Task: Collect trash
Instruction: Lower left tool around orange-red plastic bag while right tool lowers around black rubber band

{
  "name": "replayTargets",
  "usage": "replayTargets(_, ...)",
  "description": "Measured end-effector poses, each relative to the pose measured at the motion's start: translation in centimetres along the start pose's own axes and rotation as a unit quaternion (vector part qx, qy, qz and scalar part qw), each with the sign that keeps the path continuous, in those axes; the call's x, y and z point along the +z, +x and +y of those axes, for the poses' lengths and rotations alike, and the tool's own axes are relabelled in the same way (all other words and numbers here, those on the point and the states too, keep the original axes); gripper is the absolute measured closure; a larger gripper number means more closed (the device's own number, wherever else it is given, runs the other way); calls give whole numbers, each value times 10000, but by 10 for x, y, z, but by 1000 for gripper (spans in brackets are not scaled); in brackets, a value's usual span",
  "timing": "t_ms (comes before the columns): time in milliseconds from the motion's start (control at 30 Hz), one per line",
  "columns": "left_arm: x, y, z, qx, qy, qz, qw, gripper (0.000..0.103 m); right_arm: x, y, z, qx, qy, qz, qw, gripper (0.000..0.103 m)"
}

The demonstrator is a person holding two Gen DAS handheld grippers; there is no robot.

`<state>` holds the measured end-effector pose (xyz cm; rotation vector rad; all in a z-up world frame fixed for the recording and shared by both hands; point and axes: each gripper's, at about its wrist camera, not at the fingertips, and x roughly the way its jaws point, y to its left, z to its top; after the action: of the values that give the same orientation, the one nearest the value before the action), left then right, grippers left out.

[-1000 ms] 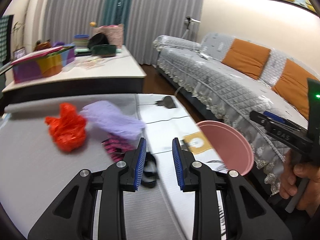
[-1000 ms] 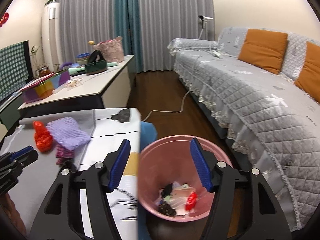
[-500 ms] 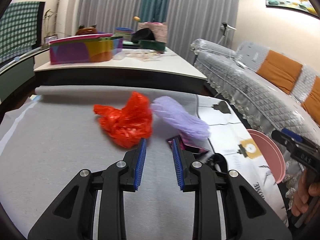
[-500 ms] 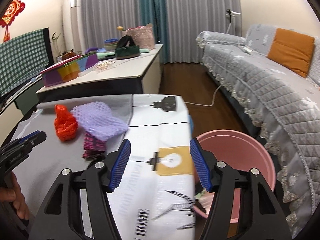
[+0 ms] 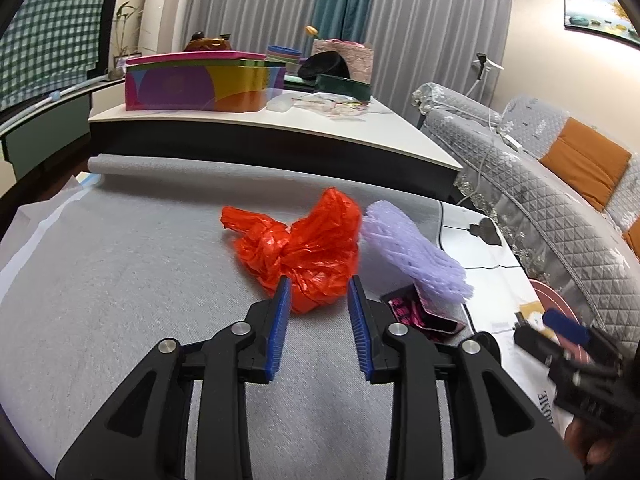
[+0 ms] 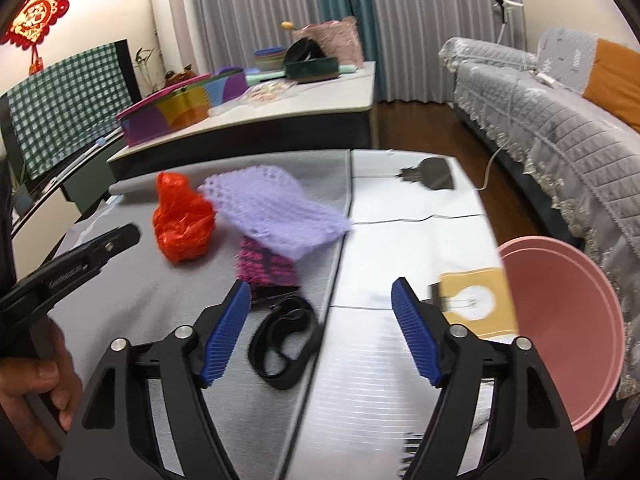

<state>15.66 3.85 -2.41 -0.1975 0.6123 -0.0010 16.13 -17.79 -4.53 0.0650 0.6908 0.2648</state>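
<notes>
Grey table (image 5: 120, 264) with trash | pink bin (image 6: 560, 320) at right edge | purple net (image 6: 276, 208) beside red bag (image 5: 304, 244), over wrapper (image 6: 268, 270) | black band (image 6: 282, 340) before right gripper (image 6: 320, 328), wide open, empty | left gripper (image 5: 318, 320) part open, empty, tips flanking bag

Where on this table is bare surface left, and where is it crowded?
Bare grey mat lies left of the crumpled red plastic bag. White printed cloth is free between the purple foam net and the pink bin. Bag, net, magenta packet and black strap crowd the middle.
</notes>
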Motion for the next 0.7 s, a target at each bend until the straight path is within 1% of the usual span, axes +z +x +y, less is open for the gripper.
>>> replayTargets(33, 0, 2, 0, 16, -4, 2, 10000, 69, -2, 4, 3, 52, -19, 62, 10000, 26)
replayTargets(133, 3, 10, -1, 58, -14, 16, 10000, 60, -8, 14, 11, 138, -156, 253, 9995, 26)
replayTargets(167, 4, 14, -2, 67, -18, 20, 10000, 55, -10, 17, 13, 135, -230, 305, 9992, 26)
replayTargets(200, 5, 17, -2, 95, -21, 24, 10000, 48, -11, 19, 15, 133, -270, 337, 9990, 26)
replayTargets(267, 6, 24, -3, 176, -32, 31, 9998, 38, -13, 23, 15, 160, -314, 429, 9985, 26)
replayTargets(367, 8, 34, -4, 263, -73, 91, 9996, 32, -15, 30, 12, 223, -255, 585, 9977, 26)
replayTargets(567, 16, 52, -2, 385, -135, 148, 9991, 31, -15, 38, 7, 272, -105, 768, 9966, 26)
replayTargets(700, 22, 55, 0, 430, -162, 115, 9989, 31, -15, 39, 6, 266, -81, 808, 9963, 30)
